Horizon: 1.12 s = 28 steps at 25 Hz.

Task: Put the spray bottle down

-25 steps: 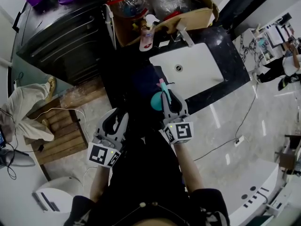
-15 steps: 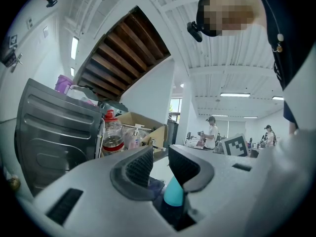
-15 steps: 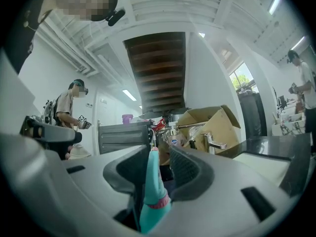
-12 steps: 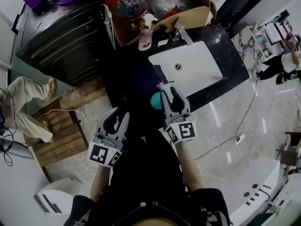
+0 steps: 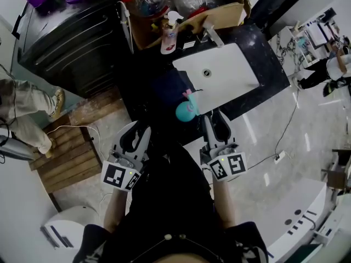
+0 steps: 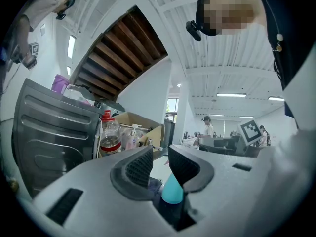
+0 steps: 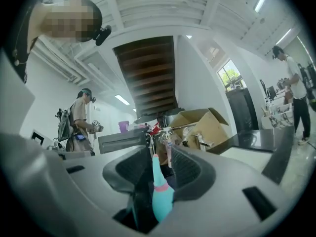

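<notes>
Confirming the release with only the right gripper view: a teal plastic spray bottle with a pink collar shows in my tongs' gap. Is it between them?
Observer: No. The teal plastic spray bottle stands clear ahead of the right tongs, which are opening with nothing between them.
Operator: Standing on what?
Observer: The glossy black counter, by the white sink's front corner.
Operator: And the left tongs?
Observer: Apart and empty, held back from the counter's edge.

Lab mock-up, sink, cardboard box
</notes>
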Each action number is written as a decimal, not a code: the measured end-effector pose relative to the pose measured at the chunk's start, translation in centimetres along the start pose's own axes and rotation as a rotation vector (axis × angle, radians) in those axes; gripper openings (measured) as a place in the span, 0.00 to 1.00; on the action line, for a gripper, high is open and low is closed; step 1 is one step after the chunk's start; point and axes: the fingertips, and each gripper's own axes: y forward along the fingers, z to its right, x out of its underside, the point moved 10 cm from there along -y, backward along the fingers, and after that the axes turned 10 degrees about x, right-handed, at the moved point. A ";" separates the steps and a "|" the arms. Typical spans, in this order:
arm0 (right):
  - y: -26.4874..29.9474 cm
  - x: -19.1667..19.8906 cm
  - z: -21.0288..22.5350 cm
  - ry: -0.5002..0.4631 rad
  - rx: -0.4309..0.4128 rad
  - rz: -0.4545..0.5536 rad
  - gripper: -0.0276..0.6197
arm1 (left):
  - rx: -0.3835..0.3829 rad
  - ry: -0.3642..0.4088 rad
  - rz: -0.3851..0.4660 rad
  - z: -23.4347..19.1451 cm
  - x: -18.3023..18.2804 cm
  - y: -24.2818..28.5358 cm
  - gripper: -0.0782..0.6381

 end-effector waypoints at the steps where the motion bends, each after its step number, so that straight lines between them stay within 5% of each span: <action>1: -0.8 0.0 0.5 0.000 0.011 -0.020 0.27 | -0.001 0.001 0.001 0.0 -0.1 0.0 0.25; 4: -3.2 0.0 1.9 -0.001 0.056 -0.051 0.27 | -0.012 0.002 0.004 0.3 -0.3 0.2 0.25; 11: -5.6 -0.9 3.4 -0.033 0.074 -0.047 0.05 | -0.058 0.009 0.015 1.5 -1.2 1.1 0.17; 17: -5.5 -2.5 2.9 -0.152 0.027 -0.022 0.05 | -0.093 -0.015 -0.002 2.5 -0.8 1.7 0.14; 28: -5.9 -2.4 3.2 -0.143 -0.017 -0.070 0.05 | -0.066 0.002 -0.033 3.9 -0.7 3.0 0.14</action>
